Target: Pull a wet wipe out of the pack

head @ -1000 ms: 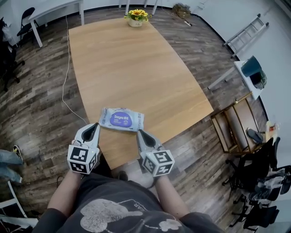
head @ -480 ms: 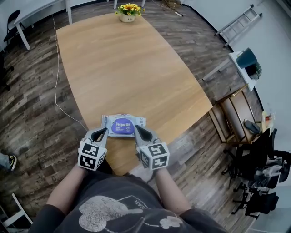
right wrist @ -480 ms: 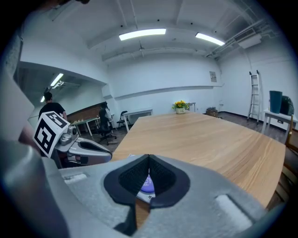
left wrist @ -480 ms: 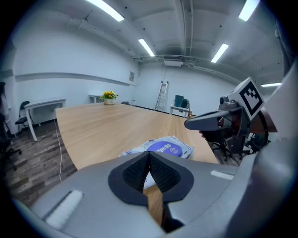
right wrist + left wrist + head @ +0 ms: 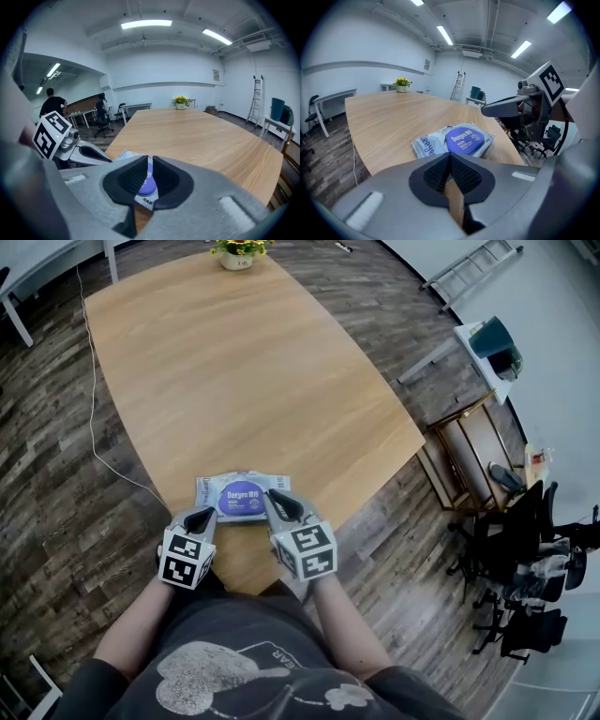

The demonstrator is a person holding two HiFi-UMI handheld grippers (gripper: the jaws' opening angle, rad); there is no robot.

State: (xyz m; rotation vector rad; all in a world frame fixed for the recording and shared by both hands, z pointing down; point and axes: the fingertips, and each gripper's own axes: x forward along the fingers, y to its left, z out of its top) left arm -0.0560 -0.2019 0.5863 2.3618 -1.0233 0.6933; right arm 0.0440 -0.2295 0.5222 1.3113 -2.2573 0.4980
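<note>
A person stands at the near edge of a wooden tabletop (image 5: 244, 362), a tool in each hand, both angled down toward a pack of wet wipes (image 5: 208, 491). The pack lies flat close to that edge, its purple lid (image 5: 242, 496) facing up. The left tool (image 5: 201, 517) is near the pack's left end, its jaws pressed together with nothing between them. The right tool (image 5: 273, 496) hangs over the pack's right end. Its jaws have just been opening and stand a narrow slit apart, gripping nothing, the purple lid showing through the gap. A pot of yellow flowers (image 5: 234, 249) stands at the tabletop's far end.
</note>
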